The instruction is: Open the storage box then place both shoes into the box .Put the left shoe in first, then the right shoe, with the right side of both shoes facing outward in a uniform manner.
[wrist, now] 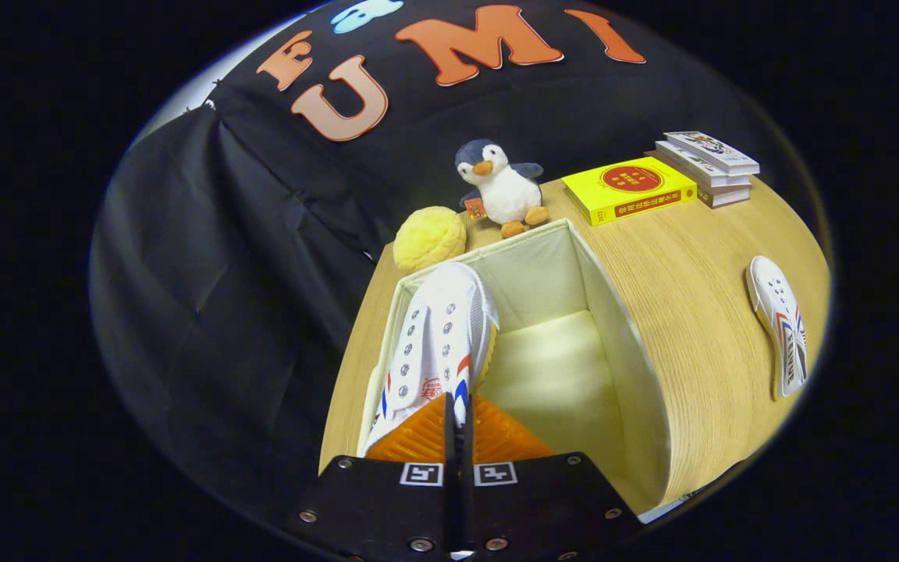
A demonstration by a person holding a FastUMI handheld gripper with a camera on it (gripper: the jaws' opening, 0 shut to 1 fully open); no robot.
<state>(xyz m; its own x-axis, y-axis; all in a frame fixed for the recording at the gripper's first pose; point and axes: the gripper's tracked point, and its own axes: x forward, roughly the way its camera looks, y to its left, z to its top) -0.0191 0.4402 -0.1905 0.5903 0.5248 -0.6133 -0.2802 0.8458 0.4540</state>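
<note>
Presently catalogued, largest to smallest.

Table point(676, 312): wooden top, across the centre and right of the frame; bears everything below.

Storage box point(621, 328): pale fabric, lid off, mouth open, at centre. Its floor is bare on the right half.

Held shoe point(438, 336): white canvas with eyelets and red-blue stripes, at centre-left, inside the box against its left wall. Long axis runs straight ahead from the fingers, toe pointing away toward the far wall, heel end at the grip.

Gripper point(457, 417): lower centre; fingers closed nearly together, clamped on the heel-end edge of the held shoe.

Second shoe point(779, 328): matching, far right on the table, lying on its side, long axis roughly parallel to the box's right wall, well apart from the box and to the right of the fingers.

Yellow book point(629, 190): upper right, flat. Book stack point(708, 165): just beside it, further right.

Plush penguin point(500, 187): upper centre, upright, beyond the box's far wall.

Yellow ball point(429, 236): just left of the penguin, at the box's far left corner.

Judgement: first shoe is being lowered in; the release comes next, then a reach rightward across the box wall for the second shoe.
</note>
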